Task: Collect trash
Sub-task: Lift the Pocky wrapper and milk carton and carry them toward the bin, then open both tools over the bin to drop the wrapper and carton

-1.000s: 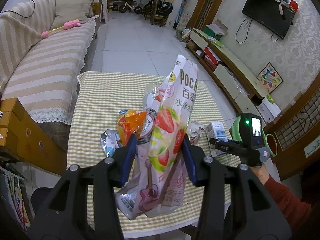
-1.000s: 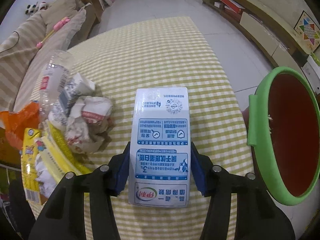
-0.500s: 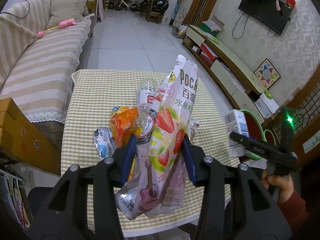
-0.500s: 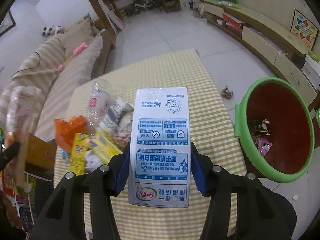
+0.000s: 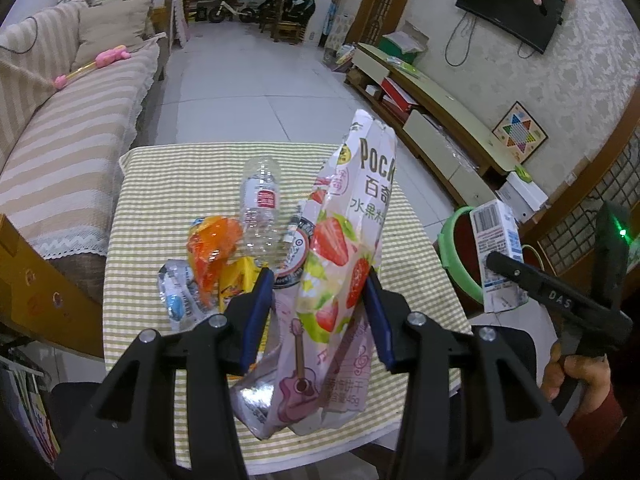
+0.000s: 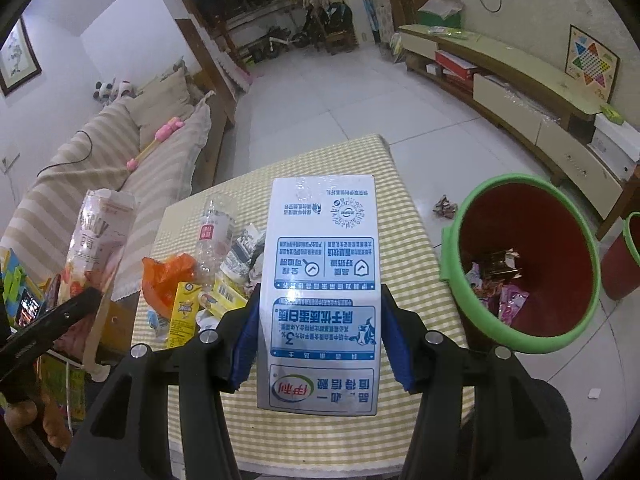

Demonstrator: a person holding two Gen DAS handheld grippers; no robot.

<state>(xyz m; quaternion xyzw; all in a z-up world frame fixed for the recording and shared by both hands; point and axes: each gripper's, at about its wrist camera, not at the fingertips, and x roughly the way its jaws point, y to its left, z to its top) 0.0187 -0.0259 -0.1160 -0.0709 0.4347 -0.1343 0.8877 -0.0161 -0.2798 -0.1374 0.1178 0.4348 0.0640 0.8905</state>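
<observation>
My left gripper is shut on a pink strawberry snack bag, held upright above the near edge of the checked table. My right gripper is shut on a white and blue milk carton, lifted above the table's right side. The same carton shows at the right of the left wrist view, in front of the green-rimmed red bin. That bin stands on the floor right of the table, with wrappers inside.
On the table lie a clear plastic bottle, an orange wrapper, a yellow packet and crumpled paper. A striped sofa stands at the left, a low cabinet along the right wall. A second bin shows at the far right.
My right gripper has risen from the table with the milk carton, bringing the bin's inside into view. The left gripper drifted slightly, still holding the snack bag.
</observation>
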